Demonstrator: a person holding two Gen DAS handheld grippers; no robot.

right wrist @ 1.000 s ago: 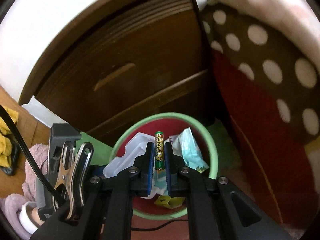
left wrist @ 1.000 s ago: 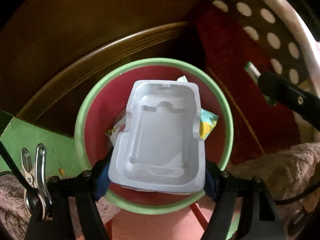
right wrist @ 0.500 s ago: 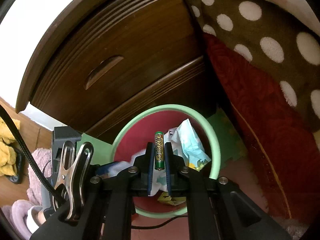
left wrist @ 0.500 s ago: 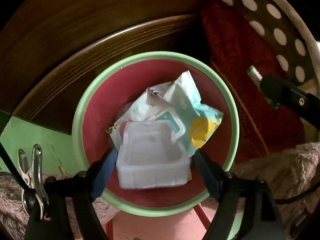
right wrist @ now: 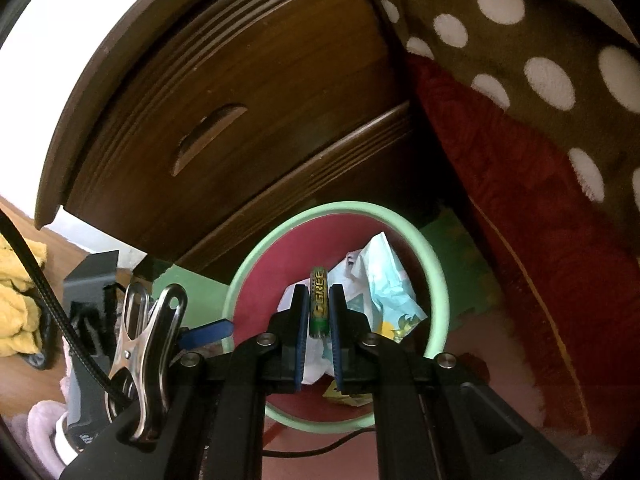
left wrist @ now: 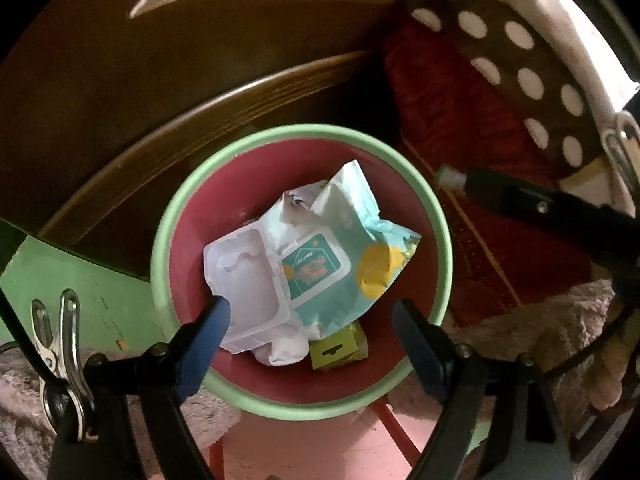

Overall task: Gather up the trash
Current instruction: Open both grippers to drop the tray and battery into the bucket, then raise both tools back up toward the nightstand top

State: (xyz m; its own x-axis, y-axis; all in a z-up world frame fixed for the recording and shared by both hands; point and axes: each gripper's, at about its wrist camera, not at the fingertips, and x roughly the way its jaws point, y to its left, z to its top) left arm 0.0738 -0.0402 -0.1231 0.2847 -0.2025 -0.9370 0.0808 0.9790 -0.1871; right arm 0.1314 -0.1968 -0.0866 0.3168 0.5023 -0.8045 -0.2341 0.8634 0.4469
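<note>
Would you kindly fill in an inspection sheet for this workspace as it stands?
Surface: pink floor; green mat; fluffy rug.
Job's things: bin holds white plastic tray, wipes packet, small green box; battery above bin.
Clutter: yellow cloth.
Grippers: left gripper open, jaws have just been opening, nothing between them; right gripper shut on battery.
Cables: black cable.
Surroundings: wooden drawer unit; polka-dot blanket.
</note>
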